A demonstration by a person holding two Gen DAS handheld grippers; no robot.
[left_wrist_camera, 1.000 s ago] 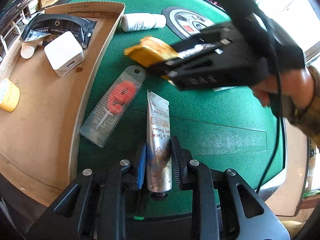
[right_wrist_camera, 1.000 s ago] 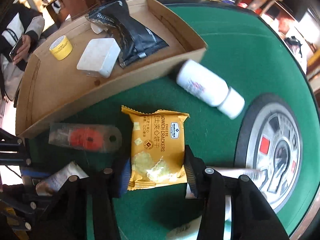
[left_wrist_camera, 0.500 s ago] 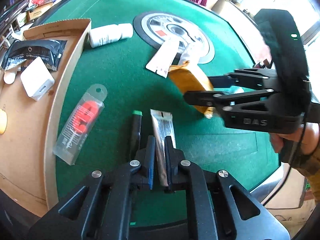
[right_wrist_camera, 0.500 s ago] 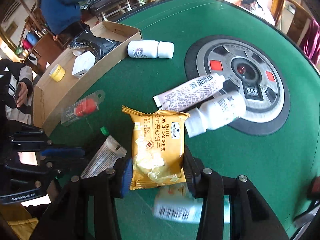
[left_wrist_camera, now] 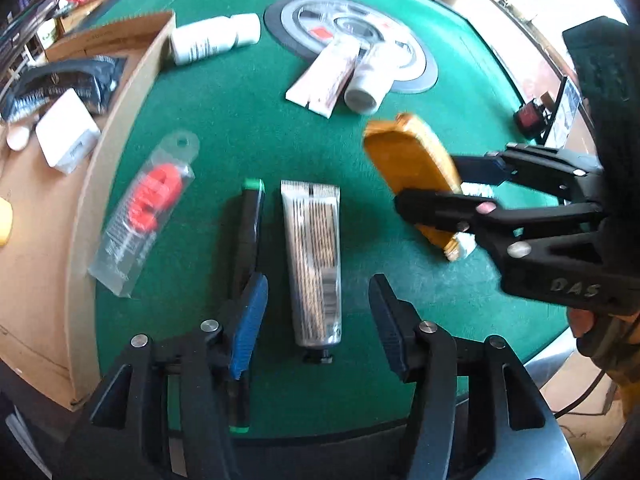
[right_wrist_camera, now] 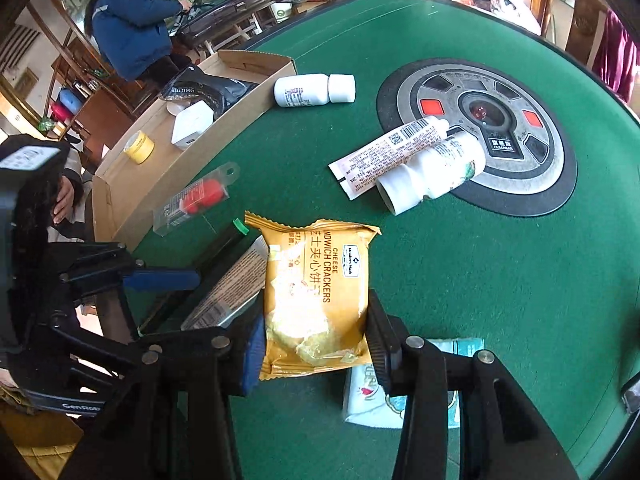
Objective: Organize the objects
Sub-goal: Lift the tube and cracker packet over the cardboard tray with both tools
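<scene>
A silver hand-cream tube (left_wrist_camera: 314, 258) lies on the green felt, cap toward me. My left gripper (left_wrist_camera: 320, 312) hovers over its cap end; its jaws are opening and the pads stand clear of the tube. A black pen with a green tip (left_wrist_camera: 248, 232) lies just left of the tube. My right gripper (right_wrist_camera: 316, 332) is shut on a yellow cheese-cracker packet (right_wrist_camera: 316, 296), lifted above the felt to the right of the tube (right_wrist_camera: 228, 292). In the left wrist view the packet (left_wrist_camera: 412, 172) sits between the right gripper's fingers (left_wrist_camera: 440, 204).
A cardboard tray (left_wrist_camera: 116, 120) at left holds a white box (left_wrist_camera: 66, 136), a black pouch and a yellow roll (right_wrist_camera: 139, 147). A clear pack with a red item (left_wrist_camera: 148, 208), white bottles (left_wrist_camera: 214, 38), a white tube (right_wrist_camera: 390, 150), a tissue pack (right_wrist_camera: 368, 396) and a round centre panel (right_wrist_camera: 480, 132) share the felt. A person sits beyond.
The left gripper, shut on the silver tube before, has let it go on the felt beside the pen. The right gripper has carried the cracker packet rightward, away from the tray.
</scene>
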